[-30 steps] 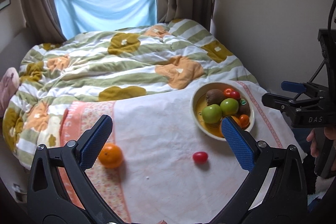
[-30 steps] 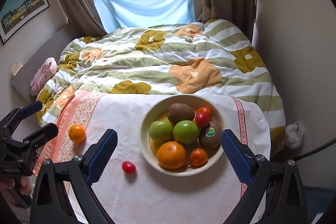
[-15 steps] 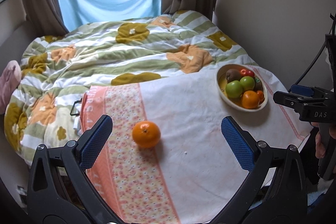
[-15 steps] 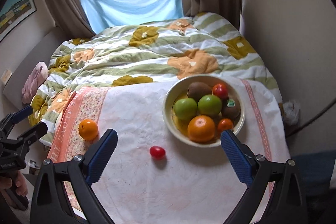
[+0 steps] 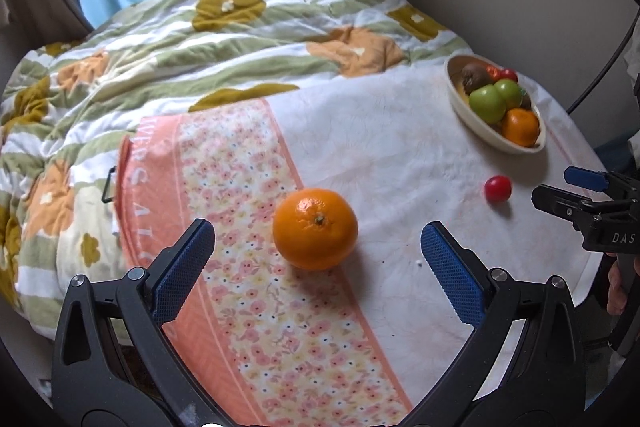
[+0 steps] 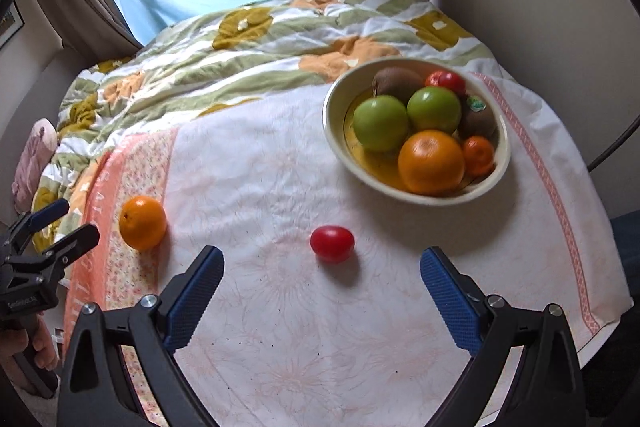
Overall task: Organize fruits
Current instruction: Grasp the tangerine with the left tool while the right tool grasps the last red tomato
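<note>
Left wrist view: low, close over orange [image 5: 315,228]. Right wrist view: close above tomato [image 6: 332,243], facing bowl [image 6: 416,195]. All three shared.

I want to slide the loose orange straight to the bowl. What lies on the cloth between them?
Only the small red tomato, slightly toward the near side of that line; otherwise bare cloth between orange and bowl, clearest in the right wrist view.

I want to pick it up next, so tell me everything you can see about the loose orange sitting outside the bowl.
The loose orange is round, bright and glossy with a dimpled peel, its small greenish-brown stem scar facing up toward the camera. It rests on the tablecloth, where the floral pink band meets the white part, casting a shadow. Nothing else touches it. It sits apart from the bowl, centred just ahead of the left gripper, whose jaws stand wide open.
</note>
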Demonstrator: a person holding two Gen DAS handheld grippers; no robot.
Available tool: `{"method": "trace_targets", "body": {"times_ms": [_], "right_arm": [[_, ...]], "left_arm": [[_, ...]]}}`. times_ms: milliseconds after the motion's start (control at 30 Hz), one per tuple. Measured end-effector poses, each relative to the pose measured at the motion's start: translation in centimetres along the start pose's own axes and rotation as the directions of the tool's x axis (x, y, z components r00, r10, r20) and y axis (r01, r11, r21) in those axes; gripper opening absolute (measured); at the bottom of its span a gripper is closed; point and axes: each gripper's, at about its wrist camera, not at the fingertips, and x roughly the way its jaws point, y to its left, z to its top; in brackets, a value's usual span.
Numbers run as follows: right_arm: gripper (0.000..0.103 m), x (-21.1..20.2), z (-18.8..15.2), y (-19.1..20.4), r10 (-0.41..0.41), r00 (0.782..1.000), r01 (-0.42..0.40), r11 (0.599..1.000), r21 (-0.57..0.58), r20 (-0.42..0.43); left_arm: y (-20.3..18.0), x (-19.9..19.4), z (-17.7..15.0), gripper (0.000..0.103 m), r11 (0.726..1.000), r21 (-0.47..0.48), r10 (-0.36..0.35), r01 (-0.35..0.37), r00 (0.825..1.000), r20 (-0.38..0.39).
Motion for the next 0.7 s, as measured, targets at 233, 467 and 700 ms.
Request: {"method": "trace_targets", "body": {"times_ms": [233, 467, 700], "right_arm": [[0.099, 3.5, -0.7, -0.5, -0.004, 0.999, 0.007, 0.998, 0.058, -0.053], [0.098, 4.7, -0.6, -0.3, -0.012, 0.998, 0.017, 0.997, 0.074, -0.062], [0.088, 5.5, -0.5, 0.0, -0.007, 0.997, 0.013, 0.998, 0.069, -0.081]], "left_arm": [[0.1, 4.0, -0.4, 0.090, 0.999, 0.033, -0.009, 0.011, 0.998, -0.063], [0.0, 6.0, -0.2, 0.074, 0.998, 0.060, -0.007, 0.013, 0.995, -0.100], [0.1, 6.3, -0.1, 0.068, 0.997, 0.074, 0.002, 0.006, 0.994, -0.106]]}}
